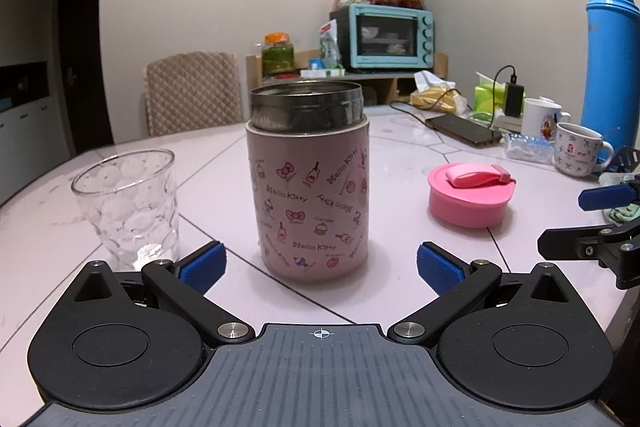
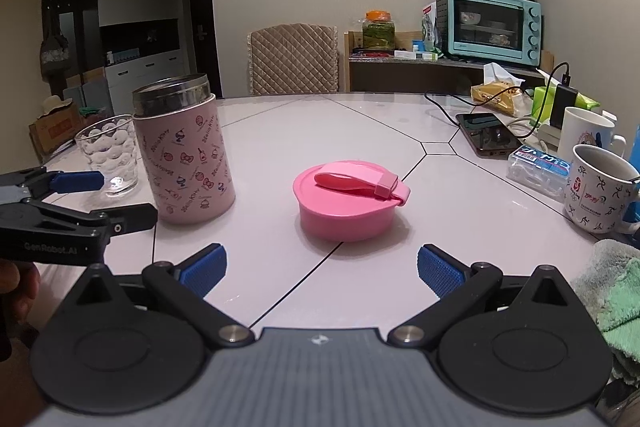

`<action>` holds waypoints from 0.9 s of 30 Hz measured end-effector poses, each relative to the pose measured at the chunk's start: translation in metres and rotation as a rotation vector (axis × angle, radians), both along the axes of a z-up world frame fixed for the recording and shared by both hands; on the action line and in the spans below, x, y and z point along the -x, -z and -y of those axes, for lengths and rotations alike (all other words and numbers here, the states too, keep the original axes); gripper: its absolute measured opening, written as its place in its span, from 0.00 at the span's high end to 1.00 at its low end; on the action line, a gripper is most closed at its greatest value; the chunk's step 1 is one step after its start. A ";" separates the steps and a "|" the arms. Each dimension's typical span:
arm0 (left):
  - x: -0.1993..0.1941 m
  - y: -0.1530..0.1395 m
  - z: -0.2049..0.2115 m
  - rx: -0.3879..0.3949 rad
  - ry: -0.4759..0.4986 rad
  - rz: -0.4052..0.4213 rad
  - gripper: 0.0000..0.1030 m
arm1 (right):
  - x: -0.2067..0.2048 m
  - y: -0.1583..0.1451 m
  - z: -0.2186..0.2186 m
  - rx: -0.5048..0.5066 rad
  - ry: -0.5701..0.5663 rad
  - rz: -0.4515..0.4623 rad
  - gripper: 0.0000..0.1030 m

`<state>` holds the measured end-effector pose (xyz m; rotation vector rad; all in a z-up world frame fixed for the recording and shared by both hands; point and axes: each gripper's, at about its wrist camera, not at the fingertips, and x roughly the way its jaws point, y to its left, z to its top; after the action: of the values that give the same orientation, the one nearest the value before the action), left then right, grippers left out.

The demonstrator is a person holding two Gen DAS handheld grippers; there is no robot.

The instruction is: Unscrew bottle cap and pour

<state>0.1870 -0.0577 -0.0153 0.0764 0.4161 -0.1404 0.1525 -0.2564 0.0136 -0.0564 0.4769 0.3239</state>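
A pink Hello Kitty bottle (image 1: 310, 183) (image 2: 186, 155) stands upright on the table with its steel mouth uncovered. Its pink cap (image 1: 470, 195) (image 2: 348, 203), with a strap on top, lies flat on the table to the bottle's right. A clear dimpled glass (image 1: 128, 207) (image 2: 110, 155) stands to the bottle's left. My left gripper (image 1: 320, 267) is open just in front of the bottle, touching nothing. My right gripper (image 2: 322, 267) is open just in front of the cap, with nothing between its fingers. Each gripper shows at the edge of the other's view.
Two mugs (image 2: 600, 195), a plastic box (image 2: 538, 169), a phone (image 2: 486, 135) with cables and a blue thermos (image 1: 610, 67) crowd the table's right side. A green cloth (image 2: 612, 291) lies at the near right. A quilted chair (image 2: 294, 61) stands behind the table.
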 end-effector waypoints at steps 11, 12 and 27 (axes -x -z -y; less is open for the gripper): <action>0.015 -0.002 0.008 -0.011 0.009 0.005 0.00 | 0.012 0.002 0.003 -0.019 0.014 0.011 0.00; 0.017 -0.002 0.009 -0.012 0.005 0.008 0.00 | 0.013 0.002 0.004 -0.020 0.016 0.012 0.00; 0.040 0.000 0.012 0.012 0.000 0.000 0.00 | 0.030 0.003 0.008 -0.045 0.035 0.025 0.00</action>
<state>0.1468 -0.0697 -0.0154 0.0644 0.4154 -0.1432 0.1223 -0.2641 0.0102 -0.0083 0.4454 0.2986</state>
